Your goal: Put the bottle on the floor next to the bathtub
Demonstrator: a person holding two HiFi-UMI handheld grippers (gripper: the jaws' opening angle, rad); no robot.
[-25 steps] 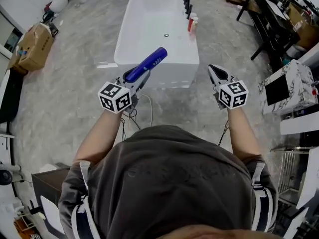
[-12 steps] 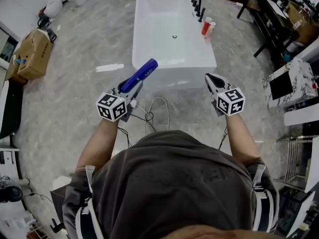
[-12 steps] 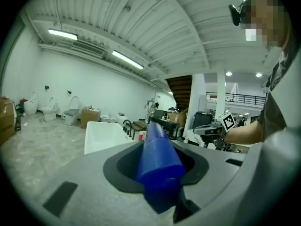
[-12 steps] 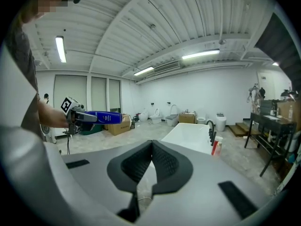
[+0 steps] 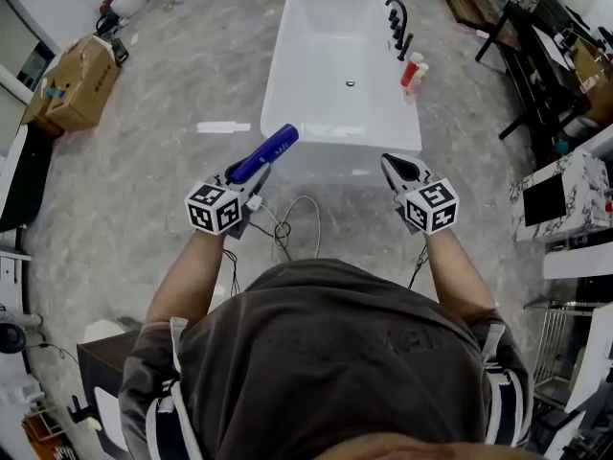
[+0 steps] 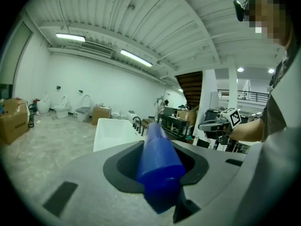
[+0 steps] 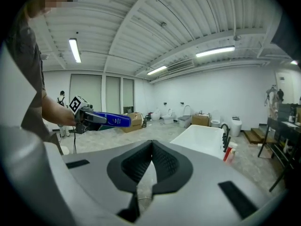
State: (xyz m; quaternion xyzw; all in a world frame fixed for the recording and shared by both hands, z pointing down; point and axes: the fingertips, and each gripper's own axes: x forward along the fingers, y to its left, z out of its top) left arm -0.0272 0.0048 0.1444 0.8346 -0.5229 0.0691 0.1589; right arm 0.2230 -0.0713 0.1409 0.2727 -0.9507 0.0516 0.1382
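Gripping a long blue plastic bottle (image 5: 267, 150) by its near end, the left gripper (image 5: 251, 172) had its jaws clenched on it. The bottle was in the air, slanting up and away toward the near left corner of the tub. To its right, the right gripper (image 5: 394, 167) hung level with it, its jaws closed together on nothing.

Below and between the two, a loose pale cable (image 5: 299, 220) looped over the grey marbled floor (image 5: 144, 171). Just beyond stood the white freestanding bathtub (image 5: 283, 75), its near end facing the person.

The step in hand looked like the carry: the bottle was grasped and brought up to the tub, but not yet set down. The next move probably called for lowering the left gripper to bare floor beside the tub's left wall, clear of the cable and of the flat white strip (image 5: 222, 127) lying there. The bottle would need to be tipped upright, and the jaws released only once its base was resting.

The tub itself held nothing; only its small drain (image 5: 351, 83) showed in the basin. On its right rim, two small red-and-white bottles (image 5: 413, 70) stood beside a black tap (image 5: 396, 19). At the far left sat a brown cardboard box (image 5: 84, 77); what it held I could not tell.
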